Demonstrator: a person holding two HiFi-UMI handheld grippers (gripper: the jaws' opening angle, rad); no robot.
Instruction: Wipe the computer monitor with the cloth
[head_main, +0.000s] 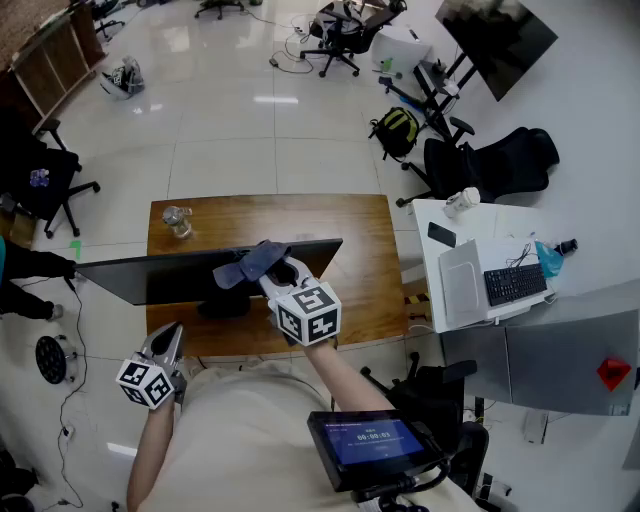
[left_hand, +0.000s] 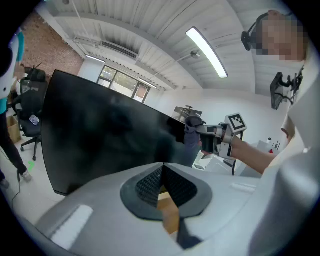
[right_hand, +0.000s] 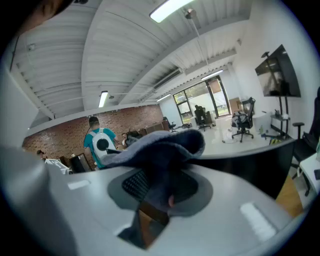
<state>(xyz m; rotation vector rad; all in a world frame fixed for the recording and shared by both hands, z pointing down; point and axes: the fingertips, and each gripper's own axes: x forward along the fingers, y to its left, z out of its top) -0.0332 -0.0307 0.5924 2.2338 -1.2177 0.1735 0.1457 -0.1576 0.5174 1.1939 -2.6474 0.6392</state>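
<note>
A wide, thin black computer monitor (head_main: 180, 275) stands on a brown wooden tabletop (head_main: 370, 250), its screen turned toward the person. A crumpled blue-grey cloth (head_main: 250, 263) is clamped between the fingers of the right gripper (head_main: 280, 275). It is held at the monitor's top edge, toward the right end, with a fold draped over the rim. In the right gripper view the cloth (right_hand: 160, 147) bulges out from between the closed fingers, so a padded face, not bare fingers, is offered to the panel. That placement is judged to suit a stroke begun at the top and carried down or along the glass.

The left gripper (head_main: 168, 338) is held low and near the person's body, well apart from the screen. Its fingers are pressed together with nothing between them. It is presumably kept back so the dark screen (left_hand: 100, 140) is left clear for wiping.
</note>
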